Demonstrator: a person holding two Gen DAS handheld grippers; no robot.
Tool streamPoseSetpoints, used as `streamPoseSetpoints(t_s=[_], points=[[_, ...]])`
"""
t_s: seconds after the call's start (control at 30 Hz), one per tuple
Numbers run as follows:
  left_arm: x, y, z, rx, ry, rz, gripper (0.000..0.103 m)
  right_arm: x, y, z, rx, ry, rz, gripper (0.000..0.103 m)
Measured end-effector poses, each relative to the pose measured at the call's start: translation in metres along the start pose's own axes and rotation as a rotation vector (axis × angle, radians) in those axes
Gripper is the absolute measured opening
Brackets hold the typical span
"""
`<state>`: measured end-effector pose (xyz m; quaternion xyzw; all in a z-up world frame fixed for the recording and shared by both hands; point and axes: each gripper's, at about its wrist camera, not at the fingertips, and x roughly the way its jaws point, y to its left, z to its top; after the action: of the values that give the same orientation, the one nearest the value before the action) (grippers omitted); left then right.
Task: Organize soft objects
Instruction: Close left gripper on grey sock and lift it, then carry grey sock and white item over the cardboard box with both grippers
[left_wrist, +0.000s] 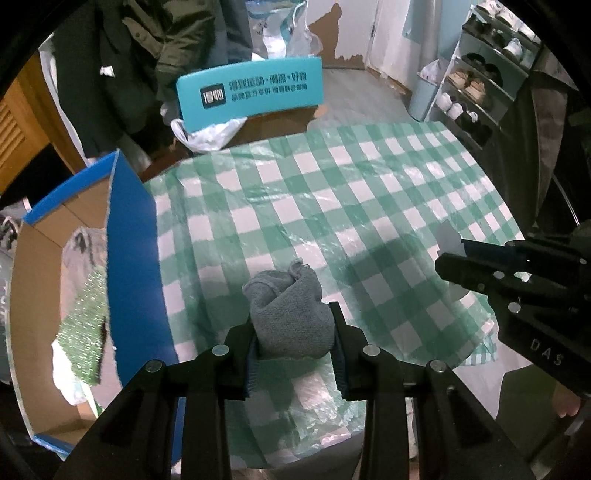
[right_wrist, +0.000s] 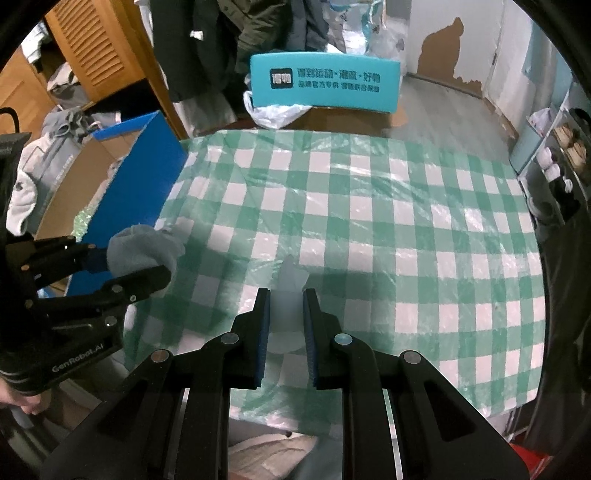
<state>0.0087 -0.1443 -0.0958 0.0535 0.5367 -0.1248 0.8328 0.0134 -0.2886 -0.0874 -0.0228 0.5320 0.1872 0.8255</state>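
Note:
My left gripper (left_wrist: 293, 321) is shut on a rolled grey knit cloth (left_wrist: 290, 310), held just above the green checked tablecloth (left_wrist: 351, 192). In the right wrist view the same gripper (right_wrist: 129, 264) holds the grey cloth (right_wrist: 144, 247) beside the blue carton (right_wrist: 147, 177). My right gripper (right_wrist: 286, 295) is shut on a thin pale white piece of soft material (right_wrist: 291, 277). It hangs over the table's near side. From the left wrist view the right gripper (left_wrist: 450, 253) sits at the right, with the white piece (left_wrist: 448, 234) sticking out of its tips.
The blue carton (left_wrist: 129, 229) stands open left of the table, with a sparkly green item (left_wrist: 85, 321) and pale fabric inside. A teal box (left_wrist: 251, 92) and a plastic bag (left_wrist: 207, 133) sit behind the table. A shoe rack (left_wrist: 480, 85) stands far right.

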Motion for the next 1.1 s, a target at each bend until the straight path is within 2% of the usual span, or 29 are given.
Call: streamPoseSetpoints(t_s=[0.5, 1.1], points=[[-0.036, 0.041, 0.005, -0.063, -0.061, 0.040, 0.033, -0.018, 0.044, 0.023, -0.078, -0.042, 0.062, 0.016], [-0.079, 0.102, -0.008, -0.152, -0.132, 0.071, 0.033, -0.017, 0.103, 0.058, -0.157, -0.065, 0.109, 0.016]])
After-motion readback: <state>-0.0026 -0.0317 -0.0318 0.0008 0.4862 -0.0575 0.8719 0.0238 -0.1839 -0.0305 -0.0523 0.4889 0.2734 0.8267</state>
